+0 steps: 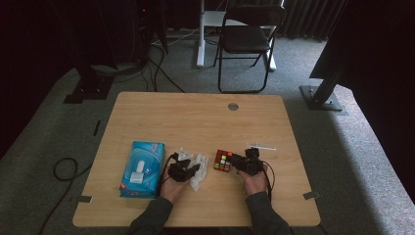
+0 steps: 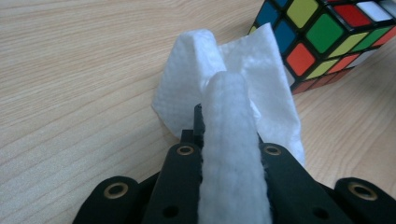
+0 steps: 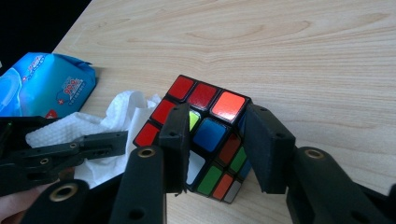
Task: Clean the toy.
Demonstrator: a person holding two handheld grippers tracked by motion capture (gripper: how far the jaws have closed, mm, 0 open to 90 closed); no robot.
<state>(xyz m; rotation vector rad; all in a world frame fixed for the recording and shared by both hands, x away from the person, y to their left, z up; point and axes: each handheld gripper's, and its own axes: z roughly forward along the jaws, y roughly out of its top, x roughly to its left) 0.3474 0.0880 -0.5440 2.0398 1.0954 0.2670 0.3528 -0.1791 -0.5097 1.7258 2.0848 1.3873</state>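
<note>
So the work here is a wipe and a puzzle cube. The left claw (image 2: 229, 140) is squeezed tight on the wipe (image 2: 229, 154), with a fold of it pinched up between the two jaws. The rest of the wipe lies loose on the bench (image 1: 195, 117), just left of the cube (image 1: 222, 160).

The wipe is soft, thin and very light. It will bend and flop any way it likes, and it may be a bit damp (it likely came from the blue pack (image 1: 143, 169) at the left). It cannot break, but it can slip out if only a small edge is held. A thick fold is the best place to grab, and the claw has that now.

The cube is hard and stiff, with smooth, shiny faces. It is not heavy, but it could slide on the wood when the wipe rubs it. Its layers can also twist if pushed on one corner.

The right claw (image 3: 215, 149) is open about as wide as the cube, with one jaw on each side of it. I cannot tell if the jaws are pressing on it yet or only sitting close. The best hold is flat on two opposite faces, near the middle, not on the edges.

The cube sits near the middle of the bench, toward the near side, between the two hands. A small white part (image 1: 261, 146) lies just beyond the right claw.
</note>
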